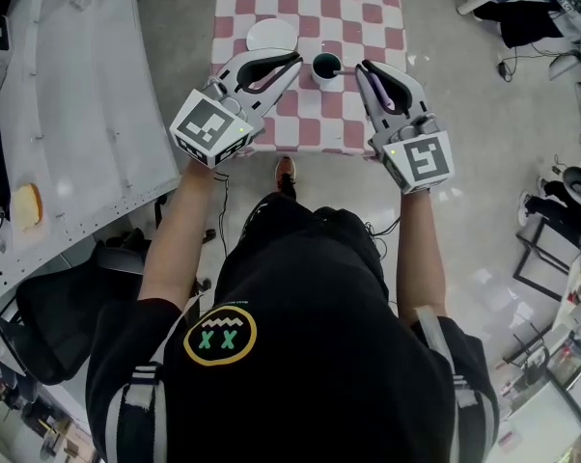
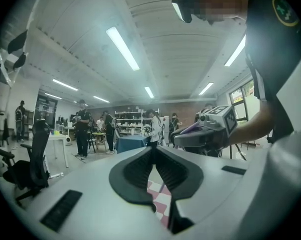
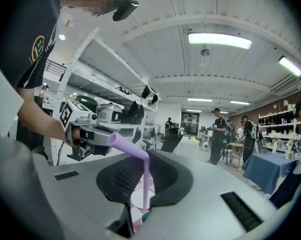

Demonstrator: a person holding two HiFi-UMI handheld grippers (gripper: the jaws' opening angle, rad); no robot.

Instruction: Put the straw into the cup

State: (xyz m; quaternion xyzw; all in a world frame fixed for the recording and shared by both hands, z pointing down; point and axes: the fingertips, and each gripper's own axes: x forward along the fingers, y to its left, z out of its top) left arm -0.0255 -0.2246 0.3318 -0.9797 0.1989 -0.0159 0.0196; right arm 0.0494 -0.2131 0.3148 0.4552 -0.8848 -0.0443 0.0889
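A dark green cup [image 1: 326, 67] stands on the pink-and-white checked table [image 1: 300, 128], between my two grippers. My right gripper [image 1: 362, 67] is just right of the cup and is shut on a purple bendy straw [image 1: 374, 91]. In the right gripper view the straw [image 3: 145, 181] runs up between the jaws and bends over to the left at the top, with the cup [image 3: 145, 216] partly visible below. My left gripper [image 1: 292, 61] hovers just left of the cup. Its jaws meet at the tips with nothing between them [image 2: 153, 149].
A white round lid [image 1: 271, 34] lies on the table, at the back left of the cup. A long pale curved panel [image 1: 69, 114] lies to the left and a black chair [image 1: 59, 316] stands near my left side. Several people [image 2: 82, 129] stand far off.
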